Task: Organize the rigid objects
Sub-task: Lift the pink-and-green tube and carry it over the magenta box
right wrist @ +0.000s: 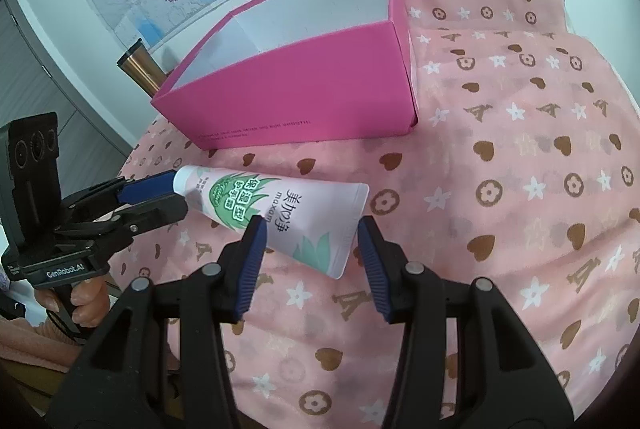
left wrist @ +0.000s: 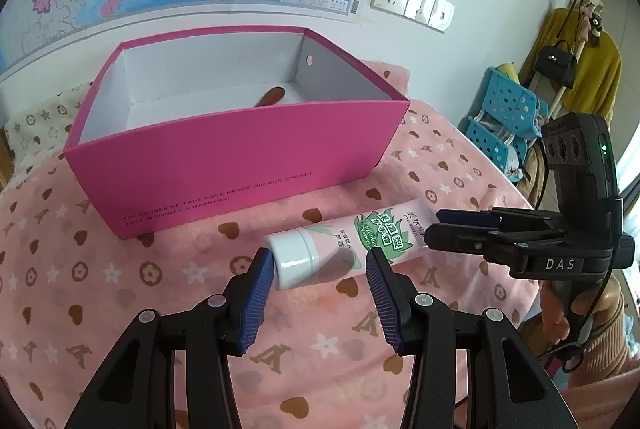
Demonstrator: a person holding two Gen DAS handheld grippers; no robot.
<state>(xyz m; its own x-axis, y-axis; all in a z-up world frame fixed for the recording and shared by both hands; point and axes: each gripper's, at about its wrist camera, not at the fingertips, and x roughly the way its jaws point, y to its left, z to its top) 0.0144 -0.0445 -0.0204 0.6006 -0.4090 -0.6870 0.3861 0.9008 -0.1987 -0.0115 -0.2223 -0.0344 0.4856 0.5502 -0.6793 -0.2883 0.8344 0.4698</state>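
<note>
While both grippers bracketed one tube, notes ran thus:
Tube: hand-cream tube [left wrist: 352,241] lay flat on the pink blanket [left wrist: 120,289], just at 5 o'clock of the pink box [left wrist: 240,165], near enough for a short lift in.
Left gripper [left wrist: 320,271]: jaws clenched on the cap end.
Right gripper [right wrist: 310,241]: jaws straddled the crimped end; contact unclear, cannot tell.
Box: open-topped, one reddish item [left wrist: 272,96] inside.

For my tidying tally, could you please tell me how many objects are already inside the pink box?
1: a reddish-brown object lies on the floor of the pink box, near its far right corner. The near wall hides part of the floor, so more may be hidden.
</note>
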